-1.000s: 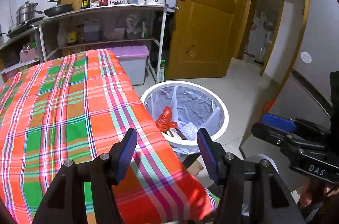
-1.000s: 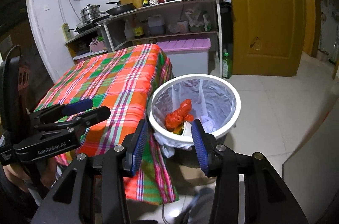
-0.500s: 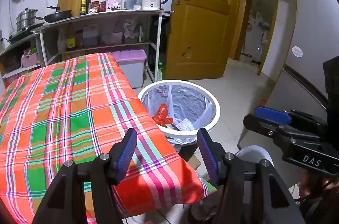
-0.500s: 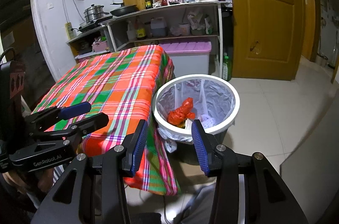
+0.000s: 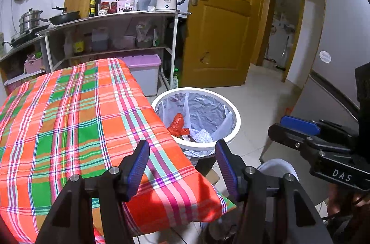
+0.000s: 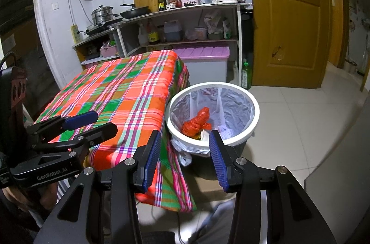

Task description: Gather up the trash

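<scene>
Both the left gripper [image 5: 181,164] and right gripper [image 6: 183,152] gape empty, ribbed blue pads [image 6: 217,159] apart, near the round white bin [image 6: 251,126] holding crinkly red plastic [image 6: 196,120].

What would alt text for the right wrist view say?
An open right gripper points at a white trash bin lined with a bag and holding a red bag, beside a table with a plaid cloth. The open left gripper hovers over the cloth.

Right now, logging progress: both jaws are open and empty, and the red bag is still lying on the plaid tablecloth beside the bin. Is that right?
Not quite. The red bag lies inside the white bin, not on the plaid tablecloth; the right wrist view shows it. The left gripper and right gripper do have open, empty jaws.
</scene>
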`<action>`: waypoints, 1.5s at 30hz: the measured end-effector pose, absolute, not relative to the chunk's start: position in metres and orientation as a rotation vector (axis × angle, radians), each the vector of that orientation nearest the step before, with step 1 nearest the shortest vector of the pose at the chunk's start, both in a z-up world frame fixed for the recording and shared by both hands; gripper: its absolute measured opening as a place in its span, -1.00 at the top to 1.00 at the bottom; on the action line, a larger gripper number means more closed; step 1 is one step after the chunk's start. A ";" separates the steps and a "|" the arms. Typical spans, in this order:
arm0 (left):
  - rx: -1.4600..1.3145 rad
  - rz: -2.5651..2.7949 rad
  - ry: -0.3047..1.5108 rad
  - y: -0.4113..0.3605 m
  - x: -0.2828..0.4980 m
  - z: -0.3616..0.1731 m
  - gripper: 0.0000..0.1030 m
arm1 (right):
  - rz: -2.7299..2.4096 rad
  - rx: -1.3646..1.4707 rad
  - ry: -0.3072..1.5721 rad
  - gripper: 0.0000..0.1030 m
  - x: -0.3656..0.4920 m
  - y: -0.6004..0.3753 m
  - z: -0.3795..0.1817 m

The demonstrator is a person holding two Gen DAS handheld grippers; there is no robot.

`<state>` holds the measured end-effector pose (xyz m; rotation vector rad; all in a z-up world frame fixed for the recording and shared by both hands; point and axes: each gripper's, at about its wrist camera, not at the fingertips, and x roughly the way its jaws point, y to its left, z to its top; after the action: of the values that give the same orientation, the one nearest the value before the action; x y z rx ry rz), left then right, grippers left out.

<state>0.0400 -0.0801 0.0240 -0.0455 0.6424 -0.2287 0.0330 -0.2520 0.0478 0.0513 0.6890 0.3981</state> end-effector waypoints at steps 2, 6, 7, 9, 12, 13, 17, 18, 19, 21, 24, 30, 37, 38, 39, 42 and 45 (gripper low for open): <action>-0.042 -0.227 0.641 -0.080 0.040 0.024 -0.13 | 0.399 0.051 0.688 0.14 0.033 -0.252 0.048; -0.041 -0.226 0.639 -0.080 0.041 0.025 -0.13 | 0.397 0.049 0.688 0.14 0.033 -0.251 0.048; -0.040 -0.225 0.639 -0.081 0.041 0.026 -0.13 | 0.397 0.050 0.689 0.14 0.033 -0.251 0.048; -0.042 -0.226 0.640 -0.080 0.040 0.026 -0.13 | 0.399 0.050 0.688 0.14 0.033 -0.251 0.047; -0.039 -0.225 0.639 -0.080 0.040 0.026 -0.13 | 0.399 0.049 0.693 0.14 0.033 -0.252 0.048; -0.040 -0.226 0.638 -0.080 0.040 0.026 -0.13 | 0.400 0.049 0.692 0.14 0.033 -0.252 0.048; -0.040 -0.225 0.640 -0.081 0.041 0.026 -0.13 | 0.400 0.051 0.695 0.14 0.033 -0.253 0.048; -0.040 -0.225 0.640 -0.081 0.040 0.026 -0.13 | 0.399 0.049 0.693 0.14 0.033 -0.252 0.048; -0.039 -0.225 0.640 -0.081 0.040 0.027 -0.13 | 0.399 0.049 0.693 0.14 0.033 -0.252 0.048; -0.039 -0.225 0.640 -0.081 0.040 0.027 -0.13 | 0.399 0.049 0.693 0.14 0.033 -0.252 0.048; -0.039 -0.225 0.639 -0.082 0.040 0.027 -0.13 | 0.400 0.048 0.693 0.14 0.033 -0.252 0.048; -0.038 -0.224 0.640 -0.082 0.040 0.028 -0.13 | 0.399 0.048 0.694 0.14 0.033 -0.252 0.048; -0.033 -0.223 0.638 -0.081 0.039 0.029 -0.13 | 0.398 0.047 0.697 0.14 0.032 -0.251 0.048; -0.034 -0.223 0.638 -0.082 0.040 0.028 -0.13 | 0.399 0.048 0.697 0.14 0.031 -0.251 0.047; -0.034 -0.224 0.639 -0.082 0.040 0.028 -0.13 | 0.399 0.048 0.698 0.14 0.031 -0.251 0.047; -0.032 -0.223 0.640 -0.083 0.039 0.028 -0.13 | 0.399 0.048 0.698 0.14 0.032 -0.251 0.047; -0.035 -0.225 0.644 -0.082 0.040 0.027 -0.13 | 0.399 0.048 0.698 0.14 0.032 -0.251 0.047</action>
<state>0.0401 -0.0819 0.0269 -0.0351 0.6440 -0.2245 0.0318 -0.2511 0.0473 0.0479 0.6977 0.3989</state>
